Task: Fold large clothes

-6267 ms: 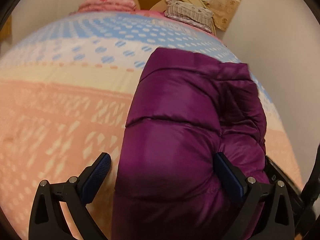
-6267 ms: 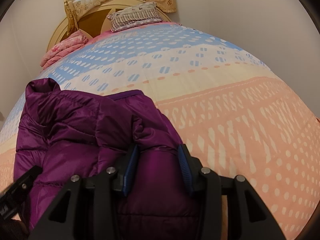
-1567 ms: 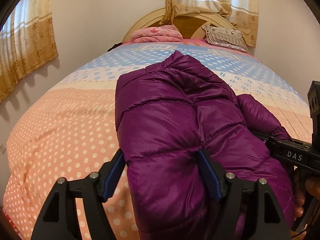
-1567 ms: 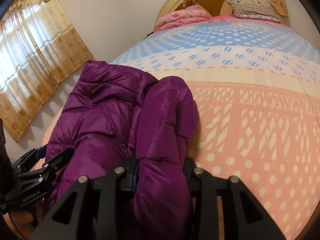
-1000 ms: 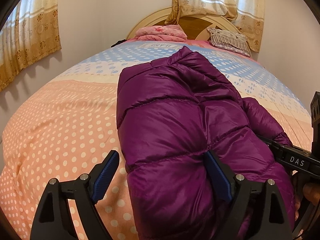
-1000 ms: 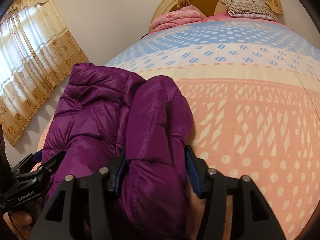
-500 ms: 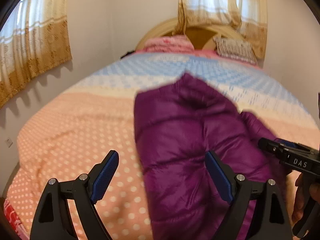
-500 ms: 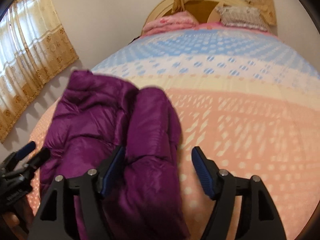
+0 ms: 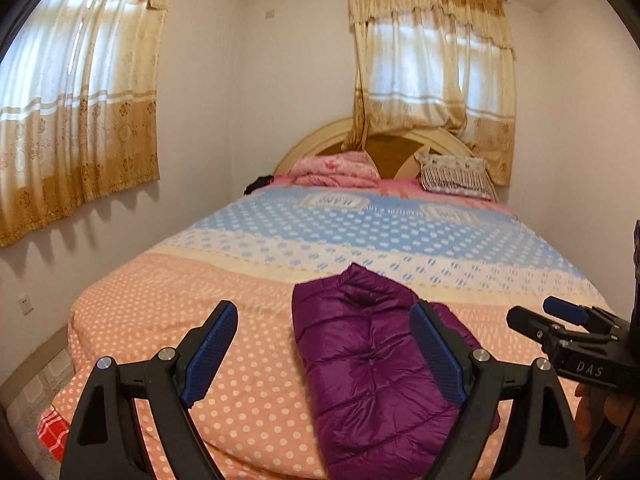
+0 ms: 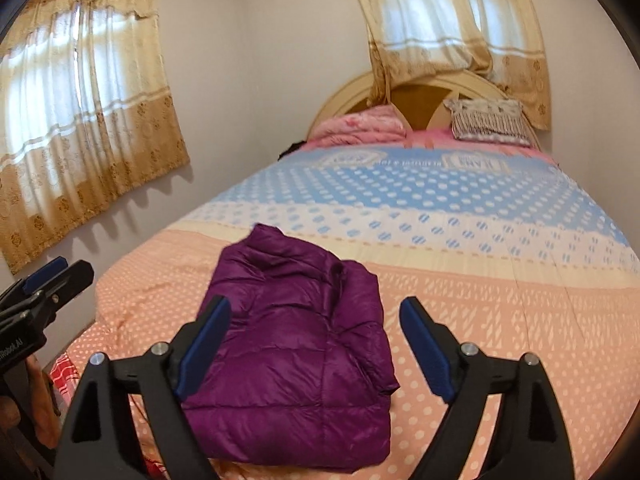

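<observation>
A purple puffer jacket [image 9: 372, 360] lies folded into a compact bundle near the foot edge of the bed; it also shows in the right wrist view [image 10: 296, 344]. My left gripper [image 9: 324, 356] is open and empty, held back above the foot of the bed, with the jacket showing between and behind its fingers. My right gripper [image 10: 312, 348] is open and empty, also drawn back from the jacket. The right gripper shows at the right edge of the left wrist view [image 9: 568, 332]. The left gripper shows at the left edge of the right wrist view [image 10: 44, 280].
The bed [image 9: 168, 332] has a peach, cream and blue dotted cover. A pink folded quilt [image 9: 336, 168] and a striped pillow [image 9: 456, 176] lie by the headboard. Curtained windows [image 9: 76, 112] stand on the left and back walls. A red checked cloth [image 9: 52, 428] hangs below the bed's left corner.
Both grippers have opened, let go of the jacket and pulled back and up from the bed. The jacket now lies folded on the cover.
</observation>
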Available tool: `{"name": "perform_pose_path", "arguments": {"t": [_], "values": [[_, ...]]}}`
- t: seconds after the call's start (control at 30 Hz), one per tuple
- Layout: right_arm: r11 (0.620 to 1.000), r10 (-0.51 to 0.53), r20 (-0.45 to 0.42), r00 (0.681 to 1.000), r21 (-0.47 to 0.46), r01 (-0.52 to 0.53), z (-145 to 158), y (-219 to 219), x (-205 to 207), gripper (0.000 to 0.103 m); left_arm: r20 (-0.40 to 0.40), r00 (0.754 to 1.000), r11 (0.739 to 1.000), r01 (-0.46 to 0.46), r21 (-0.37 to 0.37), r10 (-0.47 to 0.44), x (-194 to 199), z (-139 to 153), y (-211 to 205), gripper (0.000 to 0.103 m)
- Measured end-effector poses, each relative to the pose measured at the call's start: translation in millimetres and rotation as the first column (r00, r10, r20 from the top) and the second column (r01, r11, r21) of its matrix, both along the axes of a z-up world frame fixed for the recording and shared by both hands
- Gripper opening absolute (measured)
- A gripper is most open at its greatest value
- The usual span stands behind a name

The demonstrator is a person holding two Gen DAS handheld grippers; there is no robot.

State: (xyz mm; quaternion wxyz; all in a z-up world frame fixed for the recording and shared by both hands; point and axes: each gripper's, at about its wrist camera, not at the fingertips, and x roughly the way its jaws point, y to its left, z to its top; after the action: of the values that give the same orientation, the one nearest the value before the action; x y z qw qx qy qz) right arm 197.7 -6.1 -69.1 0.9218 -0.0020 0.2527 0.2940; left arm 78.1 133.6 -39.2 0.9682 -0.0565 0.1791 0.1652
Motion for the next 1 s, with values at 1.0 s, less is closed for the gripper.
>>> {"name": "perform_pose_path", "arguments": {"t": [1.0], "values": [[1.0, 0.021, -0.001, 1.0, -0.004, -0.021, -5.2, 3.1, -13.8, 0.089, -0.018, 1.0, 1.0, -0.016, 0.003, 0.016, 0.3, -8.2, -0.4, 0.088]]}}
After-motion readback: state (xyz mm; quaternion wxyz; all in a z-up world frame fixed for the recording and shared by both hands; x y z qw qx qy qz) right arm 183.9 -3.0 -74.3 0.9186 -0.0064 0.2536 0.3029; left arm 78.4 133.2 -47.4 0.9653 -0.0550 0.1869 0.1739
